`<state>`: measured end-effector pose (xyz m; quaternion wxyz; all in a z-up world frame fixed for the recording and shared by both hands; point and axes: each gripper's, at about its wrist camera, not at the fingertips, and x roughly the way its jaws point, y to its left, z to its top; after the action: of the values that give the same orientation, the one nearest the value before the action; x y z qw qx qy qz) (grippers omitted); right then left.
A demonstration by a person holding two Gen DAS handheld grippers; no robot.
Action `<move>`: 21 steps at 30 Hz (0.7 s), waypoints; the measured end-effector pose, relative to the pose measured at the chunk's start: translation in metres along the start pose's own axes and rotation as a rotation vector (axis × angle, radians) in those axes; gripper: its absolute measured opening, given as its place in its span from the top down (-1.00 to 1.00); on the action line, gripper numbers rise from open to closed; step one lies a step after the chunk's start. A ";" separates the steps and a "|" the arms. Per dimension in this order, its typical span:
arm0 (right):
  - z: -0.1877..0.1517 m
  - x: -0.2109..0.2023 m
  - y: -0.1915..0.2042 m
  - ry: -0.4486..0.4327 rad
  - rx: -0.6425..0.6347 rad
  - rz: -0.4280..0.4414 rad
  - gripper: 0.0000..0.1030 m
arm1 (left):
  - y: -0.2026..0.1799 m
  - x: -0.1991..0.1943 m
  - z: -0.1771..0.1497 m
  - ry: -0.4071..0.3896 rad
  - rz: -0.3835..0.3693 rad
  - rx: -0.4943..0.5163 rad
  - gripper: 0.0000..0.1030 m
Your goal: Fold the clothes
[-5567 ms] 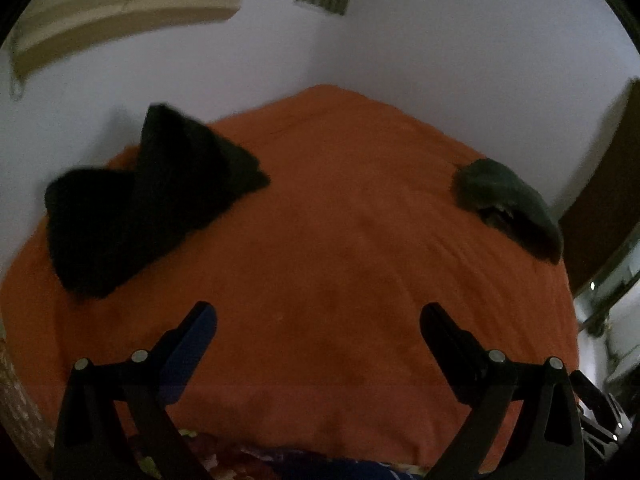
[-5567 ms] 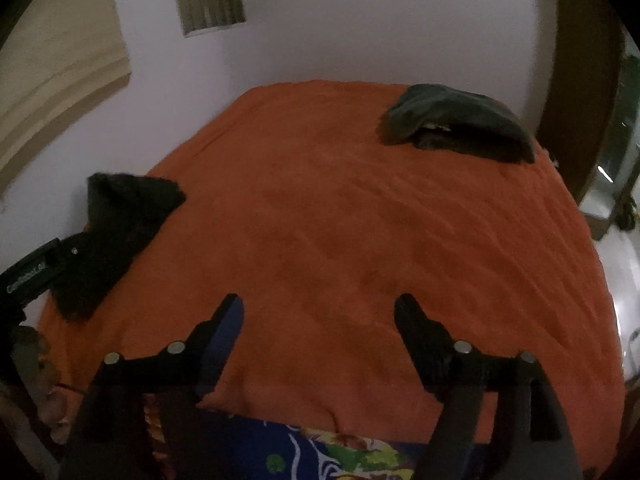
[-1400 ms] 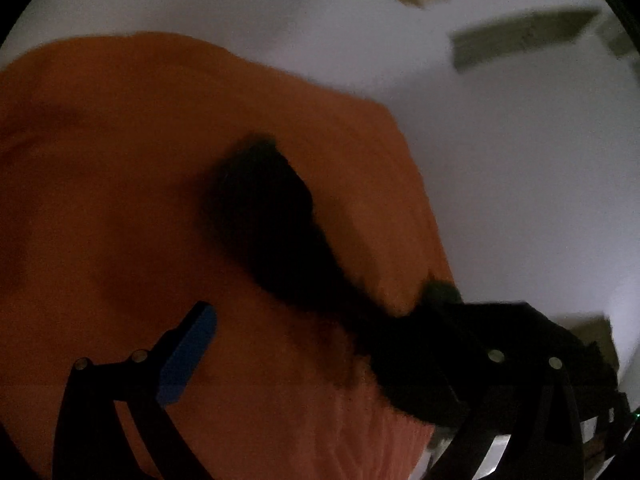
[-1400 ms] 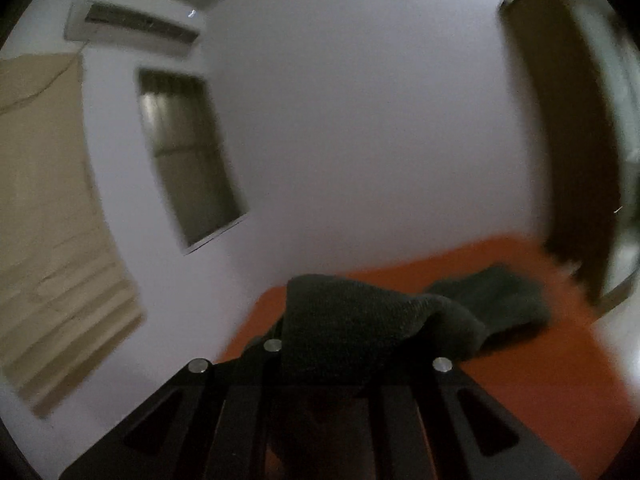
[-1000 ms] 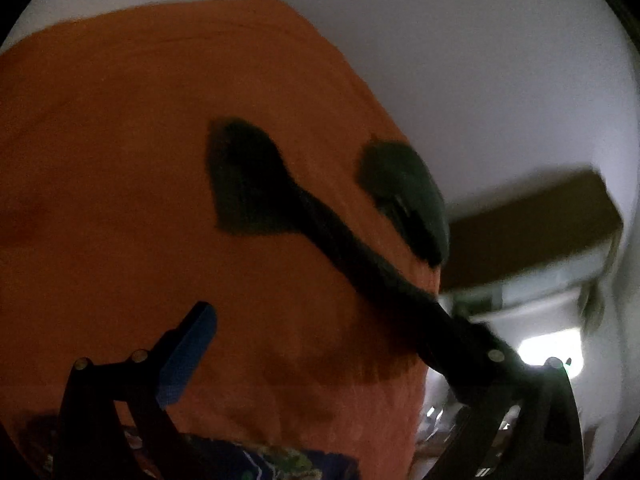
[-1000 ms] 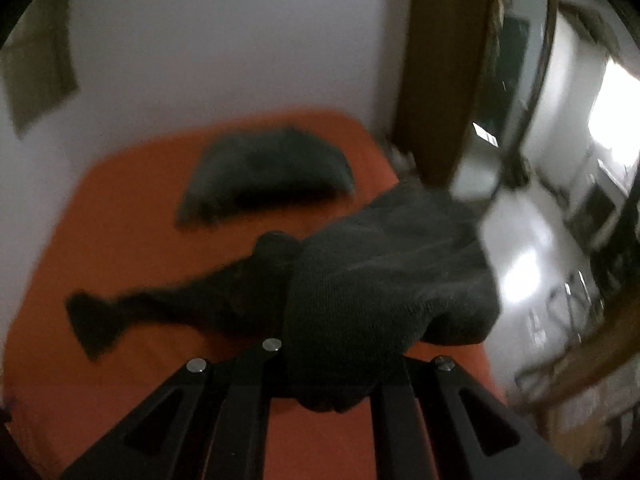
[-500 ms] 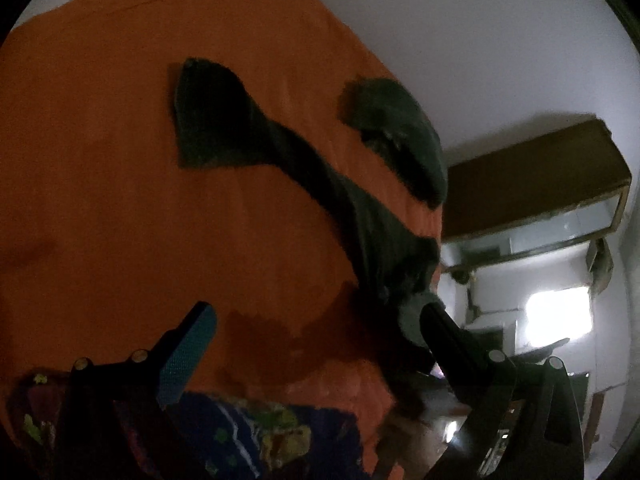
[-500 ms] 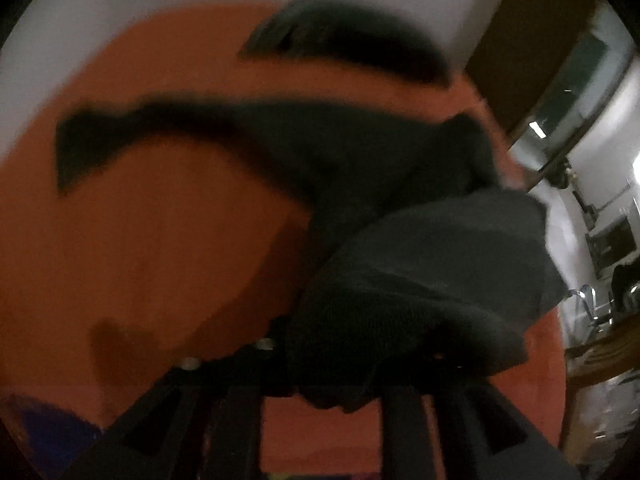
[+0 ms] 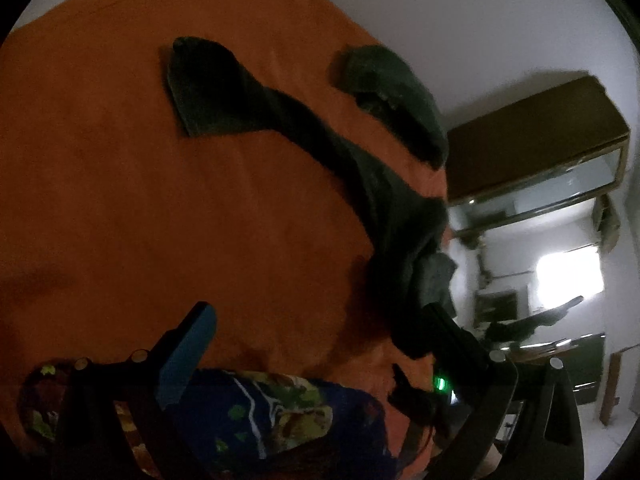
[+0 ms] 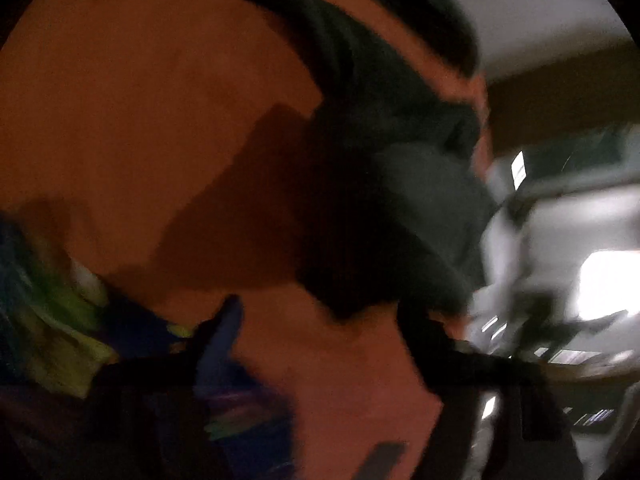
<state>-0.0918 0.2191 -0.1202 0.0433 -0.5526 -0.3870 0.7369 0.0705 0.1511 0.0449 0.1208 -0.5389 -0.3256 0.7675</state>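
A long dark garment (image 9: 320,152) lies stretched across the orange bedspread (image 9: 140,200), running from the upper left of the left wrist frame down to the lower right, where it bunches into a heap at the bed's edge. The left gripper (image 9: 320,328) has its fingers spread wide with nothing between them: the blue-padded finger (image 9: 188,352) sits over the bedspread at lower centre, the other dark finger (image 9: 452,336) just beside the bunched end of the garment (whether it touches the cloth is not clear).

A second dark bundle of clothing (image 9: 392,92) rests in the upper right of that frame, near the wall and apart from the long garment. A patterned blue and green cloth (image 9: 260,420) shows under the bedspread at the bottom edge. A brown wardrobe (image 9: 532,140) stands at right.

The right wrist view is heavily blurred. The right gripper (image 10: 320,328) appears parted, its fingers either side of bare bedspread, with the dark garment's heap (image 10: 400,208) lying just beyond them.
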 end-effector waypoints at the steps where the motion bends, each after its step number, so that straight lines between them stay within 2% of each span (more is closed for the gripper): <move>1: -0.009 0.003 0.007 -0.046 -0.056 -0.070 -0.80 | -0.007 0.003 -0.002 0.009 0.007 0.013 -0.98; 3: -0.023 0.015 0.015 -0.125 -0.086 -0.161 -0.80 | -0.025 0.001 -0.007 0.024 0.022 0.074 -0.98; 4: -0.027 0.016 0.012 -0.150 -0.057 -0.136 -0.80 | -0.034 0.001 -0.010 0.031 0.030 0.105 -0.98; 7: -0.041 0.008 -0.015 -0.214 0.091 -0.006 -0.80 | -0.059 -0.001 -0.015 0.044 0.060 0.200 -0.98; 11: -0.060 0.014 -0.083 -0.324 0.347 0.166 -0.81 | -0.091 -0.005 -0.004 -0.001 0.205 0.379 -0.98; 12: -0.065 0.022 -0.105 -0.345 0.420 0.216 -0.81 | -0.097 -0.003 -0.003 0.002 0.216 0.396 -0.98; 16: -0.086 0.097 -0.183 -0.310 0.683 0.359 -0.83 | -0.087 0.009 0.006 0.033 0.146 0.321 -0.98; 17: -0.093 0.125 -0.201 -0.282 0.773 0.377 -0.83 | -0.084 0.011 0.009 0.040 0.129 0.302 -0.98; 19: -0.112 0.177 -0.235 -0.196 0.944 0.329 -0.83 | -0.079 0.017 0.013 0.056 0.094 0.265 -0.98; 21: -0.134 0.229 -0.260 -0.092 1.116 0.411 -0.83 | -0.075 0.023 0.018 0.071 0.059 0.227 -0.98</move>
<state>-0.1614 0.5825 -0.1504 0.1668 -0.4775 0.1721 0.8453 0.0328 0.2133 0.0785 0.1697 -0.5580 -0.2160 0.7831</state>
